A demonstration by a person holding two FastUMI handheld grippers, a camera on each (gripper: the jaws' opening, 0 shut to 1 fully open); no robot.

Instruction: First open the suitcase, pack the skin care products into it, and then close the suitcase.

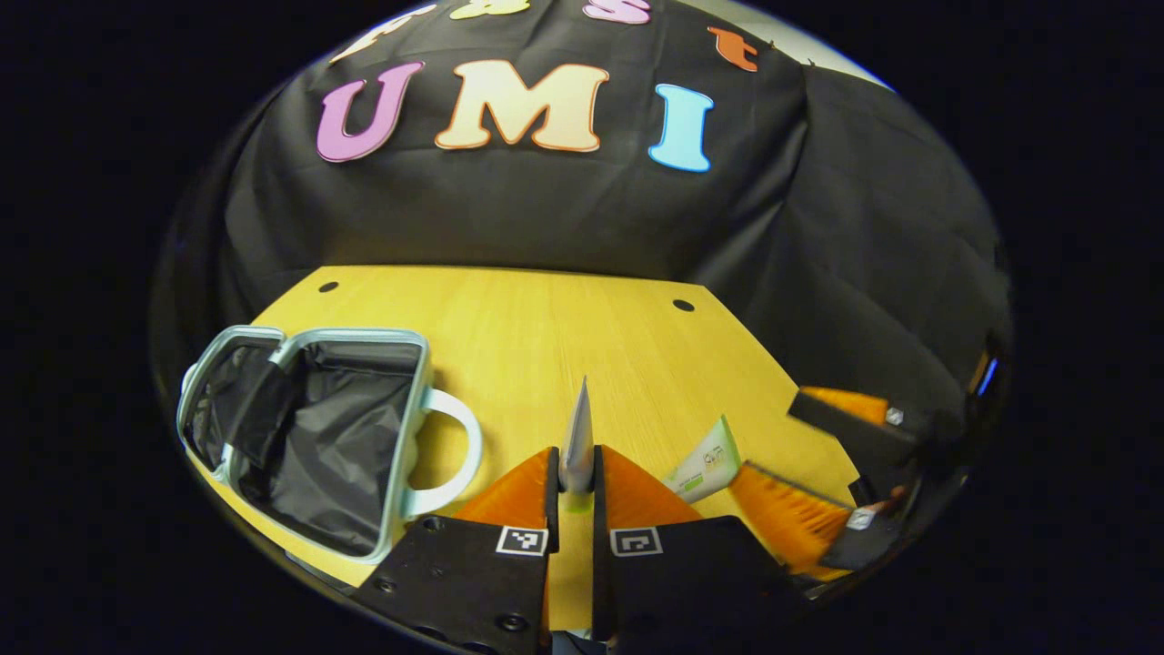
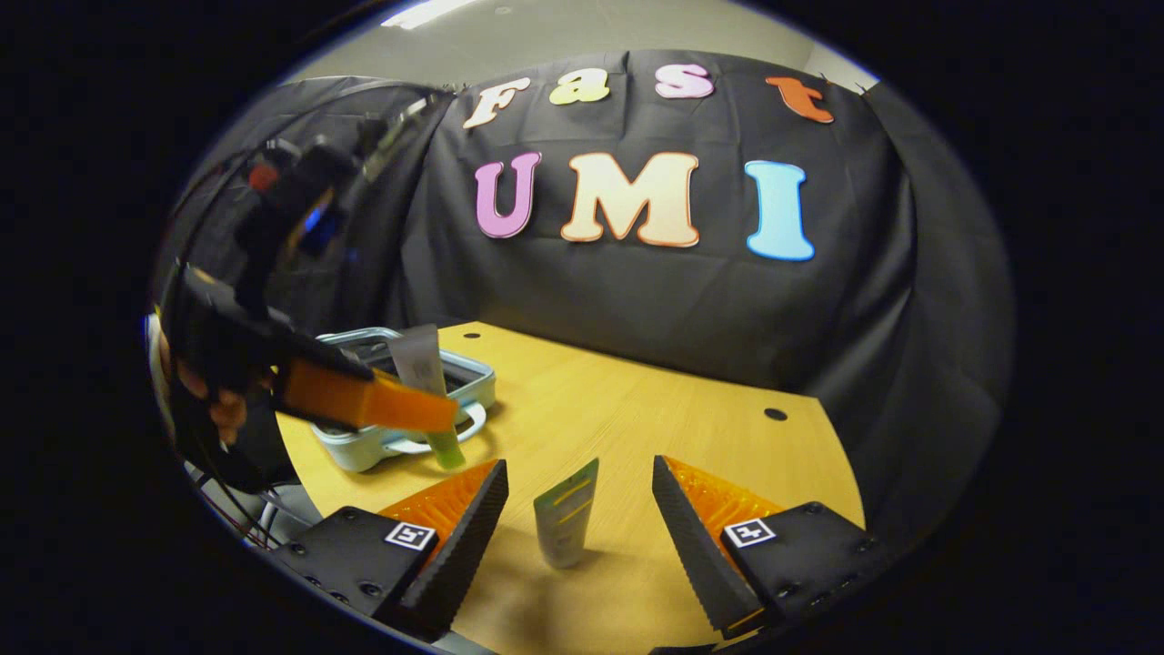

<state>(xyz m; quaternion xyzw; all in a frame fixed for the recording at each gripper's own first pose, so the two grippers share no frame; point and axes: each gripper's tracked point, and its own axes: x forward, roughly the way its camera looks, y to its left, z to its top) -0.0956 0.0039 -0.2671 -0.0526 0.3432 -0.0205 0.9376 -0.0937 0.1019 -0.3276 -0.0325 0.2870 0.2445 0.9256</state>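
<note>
A small pale blue suitcase lay open on a yellow wooden table, near its left edge in the left gripper view. Its black lining showed inside, and a white handle curved out from the side facing the middle of the table.

The left gripper was clamped on a slim tube, both fingers pressing its sides. Seen edge-on there, the tube stood upright with its flat crimped end pointing up. In the right gripper view the same tube was grey-white with a green cap at the bottom, held above the table just in front of the suitcase, its long axis close to vertical. A hand gripped that tool at the far left, though blur hid detail.

The right gripper stood wide open with nothing between its fingers. A second tube, white with green stripes, lay on the table in the gap, touching neither finger, its long axis running away from the camera. In the left gripper view this tube lay tilted beside the right gripper.
</note>
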